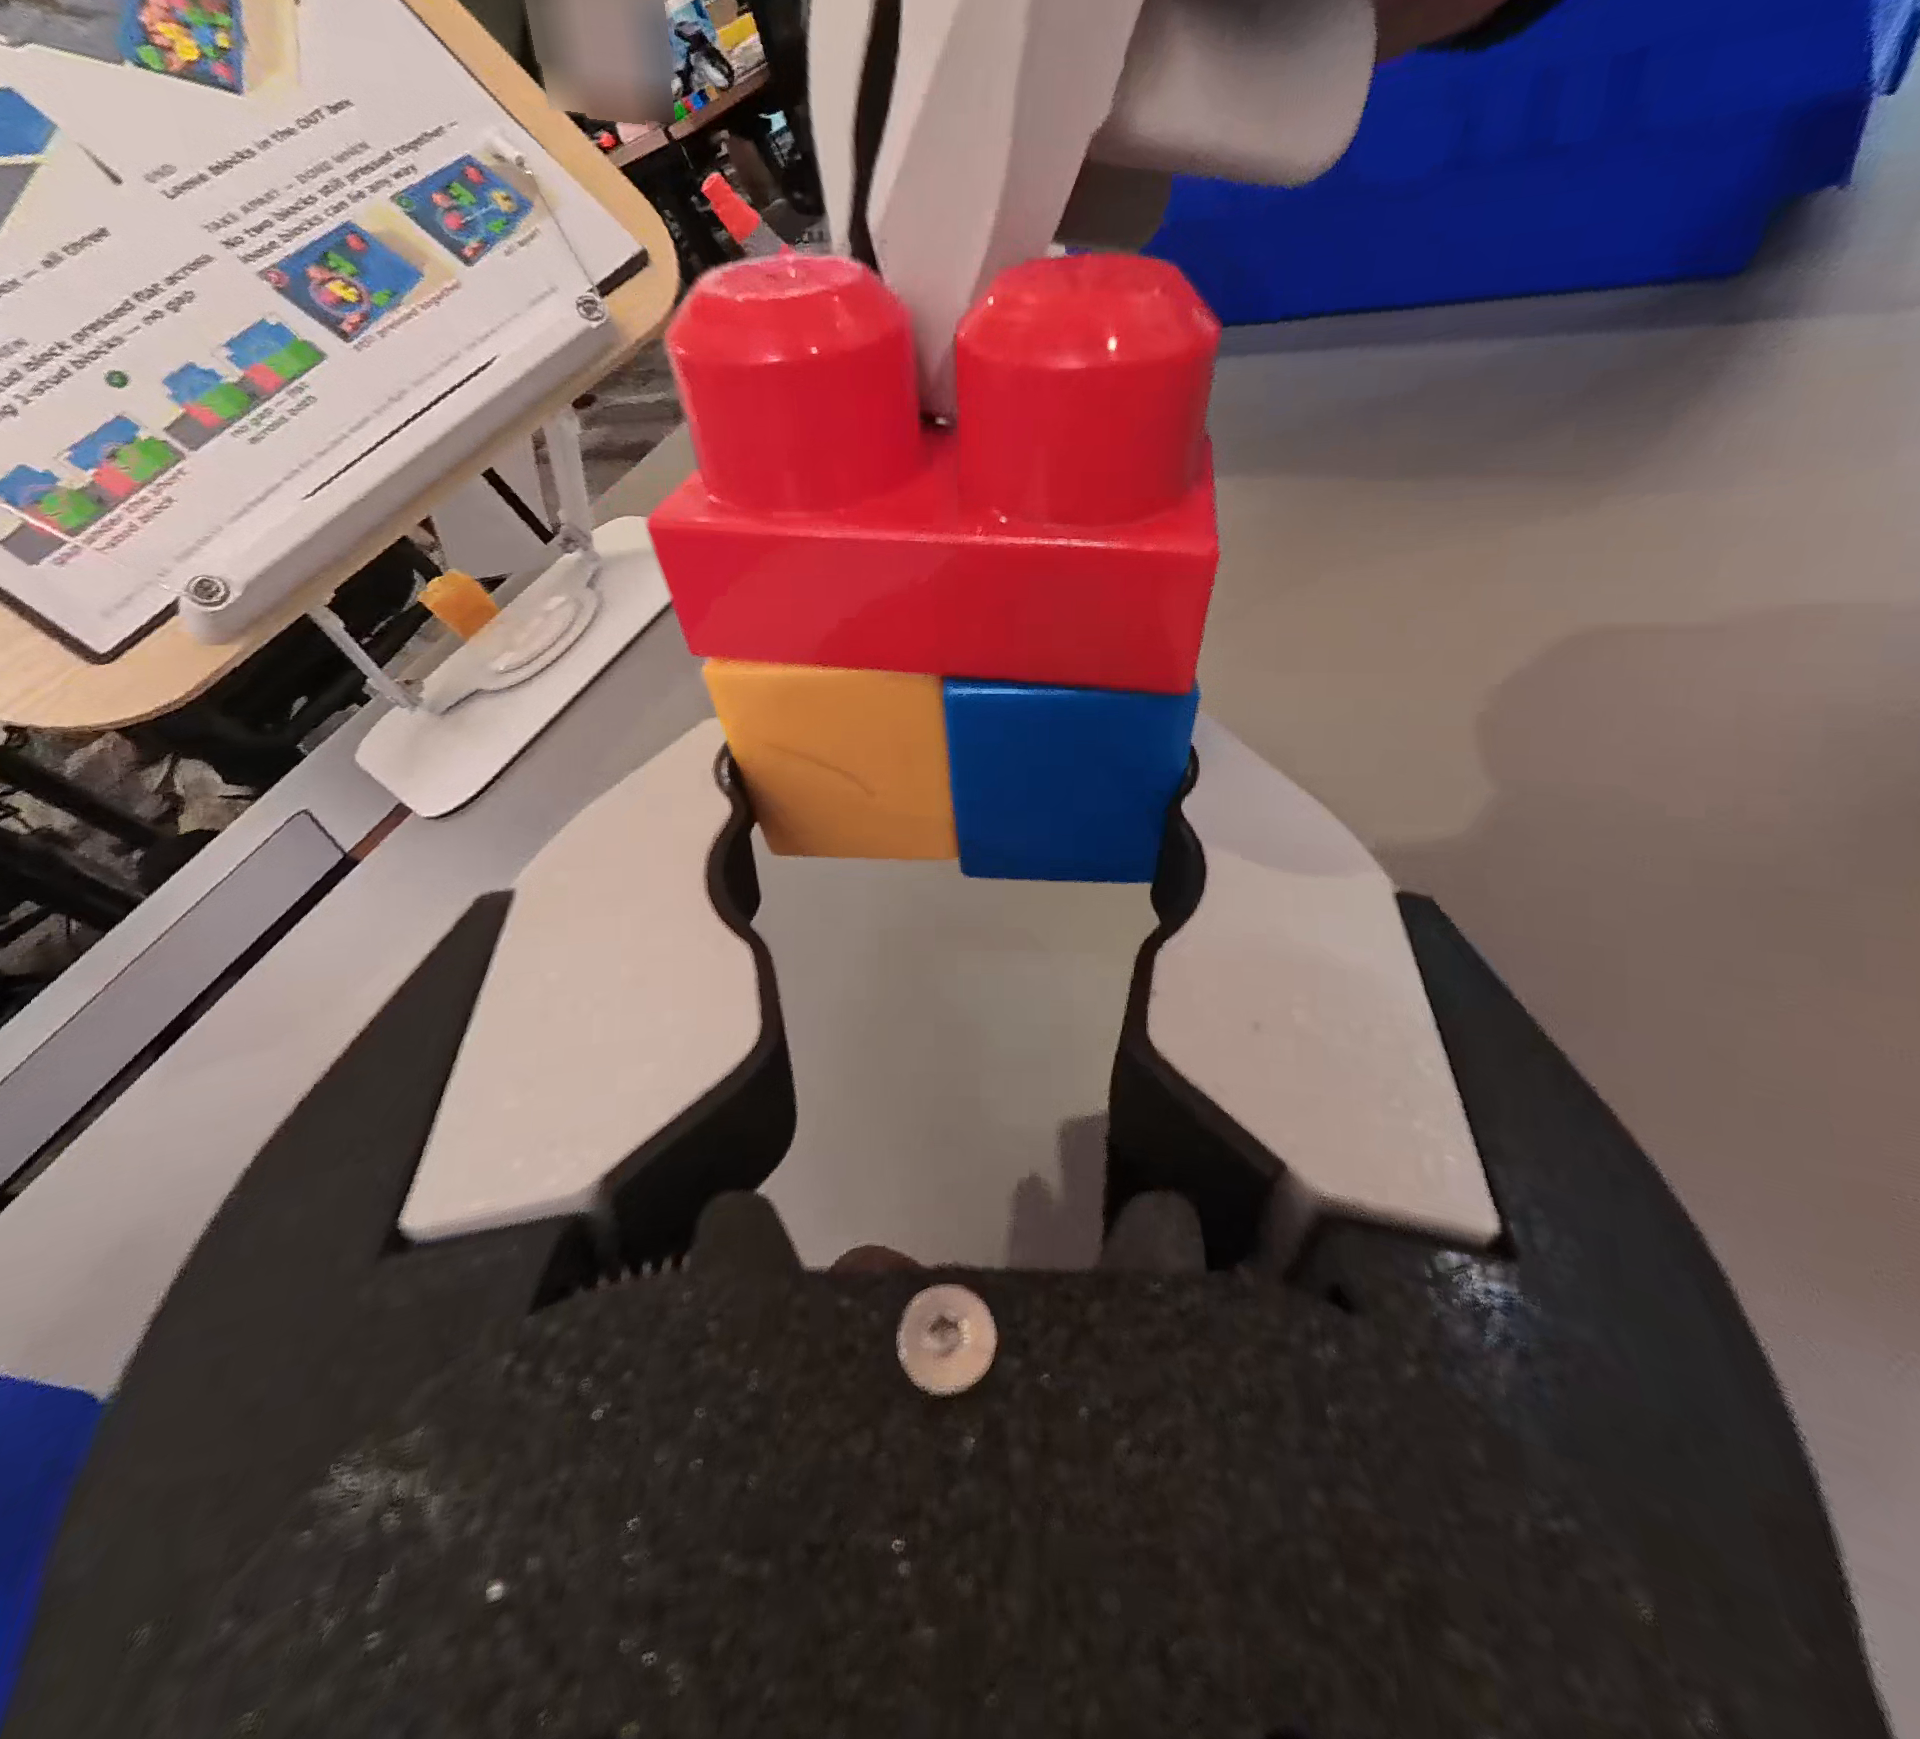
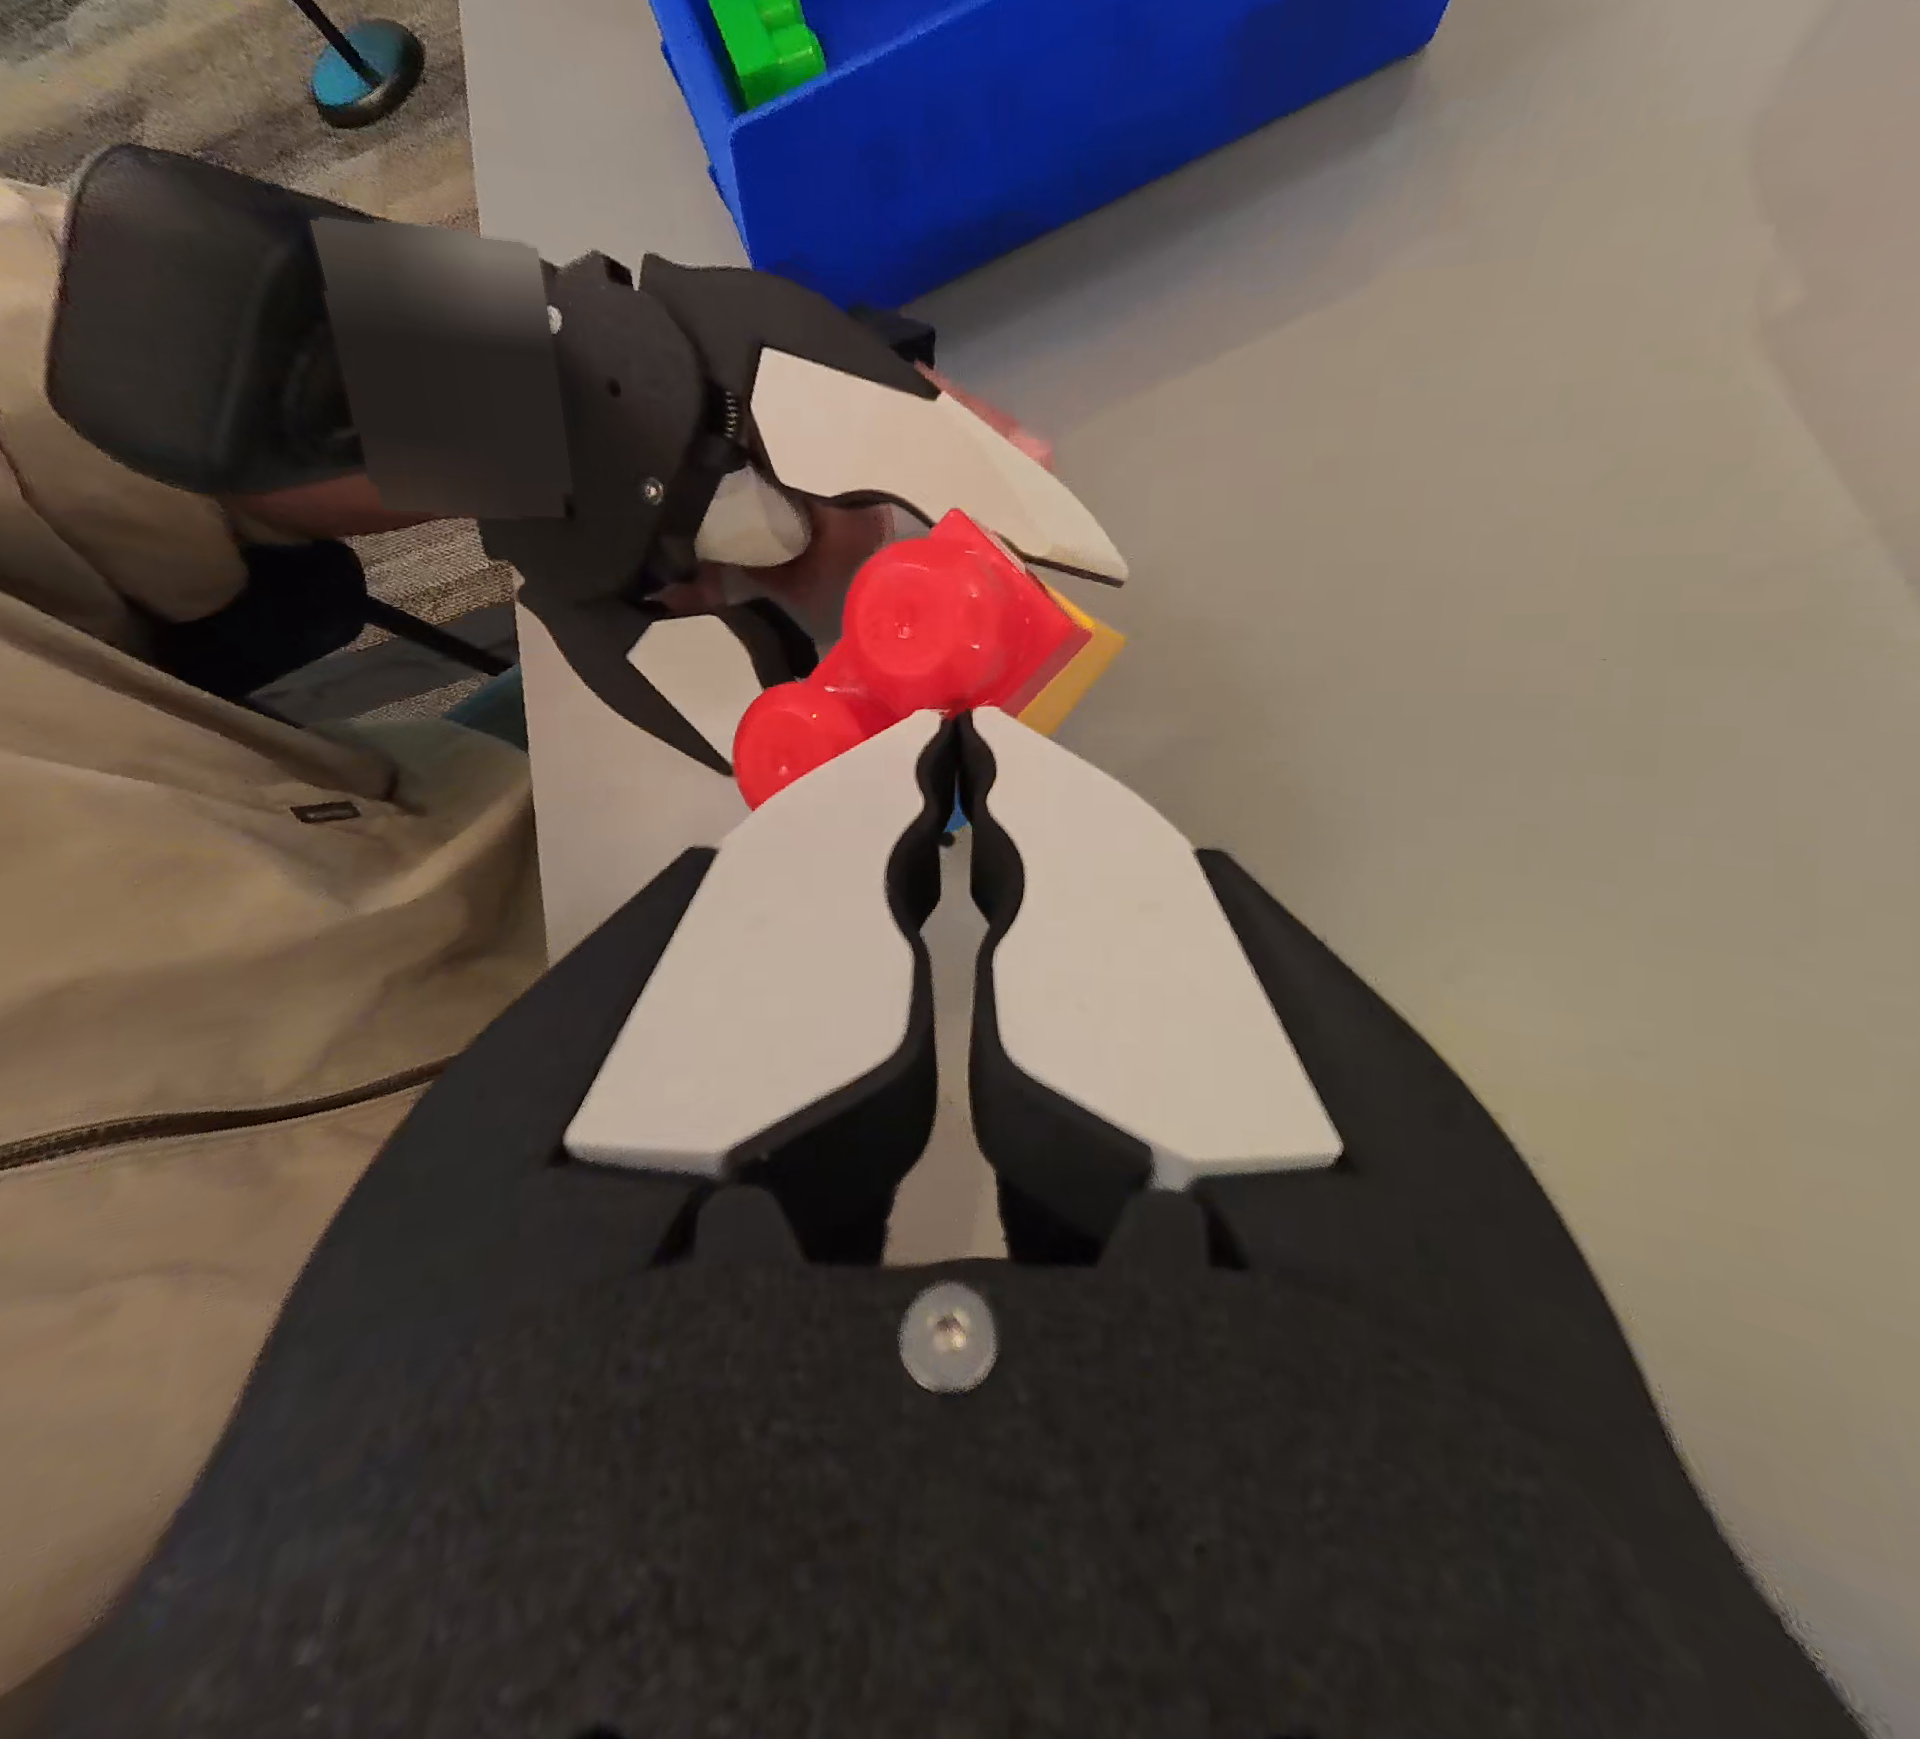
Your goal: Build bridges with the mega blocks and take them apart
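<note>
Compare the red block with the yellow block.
The red block is two studs wide and sits on top; the yellow block is half that width and sits beneath its left half, beside the blue block. Red's studs show; yellow's are hidden. Both are smooth plastic, joined in one stack.

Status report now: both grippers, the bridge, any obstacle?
Left gripper shut on yellow block and blue block. Right gripper shut, tips between red block studs. Nothing in the way.
</note>
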{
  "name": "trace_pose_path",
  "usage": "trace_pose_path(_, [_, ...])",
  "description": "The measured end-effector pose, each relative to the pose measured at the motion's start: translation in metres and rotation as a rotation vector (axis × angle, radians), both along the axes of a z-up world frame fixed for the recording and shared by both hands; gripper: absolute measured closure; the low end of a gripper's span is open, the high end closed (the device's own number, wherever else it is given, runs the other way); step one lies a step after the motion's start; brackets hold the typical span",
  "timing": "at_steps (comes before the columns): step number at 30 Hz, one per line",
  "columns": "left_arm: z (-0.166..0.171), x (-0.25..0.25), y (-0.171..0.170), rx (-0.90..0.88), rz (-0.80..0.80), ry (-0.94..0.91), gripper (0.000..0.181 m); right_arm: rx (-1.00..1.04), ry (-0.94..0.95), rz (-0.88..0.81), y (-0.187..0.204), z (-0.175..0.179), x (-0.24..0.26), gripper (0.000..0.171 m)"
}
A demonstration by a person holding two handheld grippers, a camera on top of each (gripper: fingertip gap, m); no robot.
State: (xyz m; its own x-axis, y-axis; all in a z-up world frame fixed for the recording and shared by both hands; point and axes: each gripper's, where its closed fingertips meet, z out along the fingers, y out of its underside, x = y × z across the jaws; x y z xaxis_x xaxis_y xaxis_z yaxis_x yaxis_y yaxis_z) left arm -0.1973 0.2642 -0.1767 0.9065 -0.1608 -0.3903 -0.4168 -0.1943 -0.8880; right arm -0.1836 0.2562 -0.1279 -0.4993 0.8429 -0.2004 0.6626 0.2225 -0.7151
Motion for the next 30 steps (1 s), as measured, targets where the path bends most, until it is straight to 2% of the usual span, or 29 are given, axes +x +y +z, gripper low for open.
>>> trace_pose_path(17, [-0.01, 0.005, -0.002, -0.039, -0.027, -0.018, 0.107, 0.038, -0.04, 0.024, -0.001, -0.011, 0.0, 0.171])
trace_pose_path(22, [-0.012, -0.002, 0.002, -0.047, 0.012, -0.004, 0.107, 0.028, -0.016, 0.003, 0.004, -0.013, -0.006, 0.171])
trace_pose_path(24, [-0.011, -0.009, 0.006, -0.025, 0.045, 0.008, 0.106, 0.035, 0.015, -0.039, 0.009, -0.011, -0.012, 0.171])
trace_pose_path(27, [0.0, -0.02, 0.009, 0.009, 0.092, -0.075, 0.106, 0.082, 0.102, -0.153, 0.021, -0.001, -0.019, 0.17])
trace_pose_path(30, [0.005, -0.035, 0.011, 0.021, 0.176, -0.119, 0.106, 0.112, 0.183, -0.264, 0.025, 0.002, -0.017, 0.134])
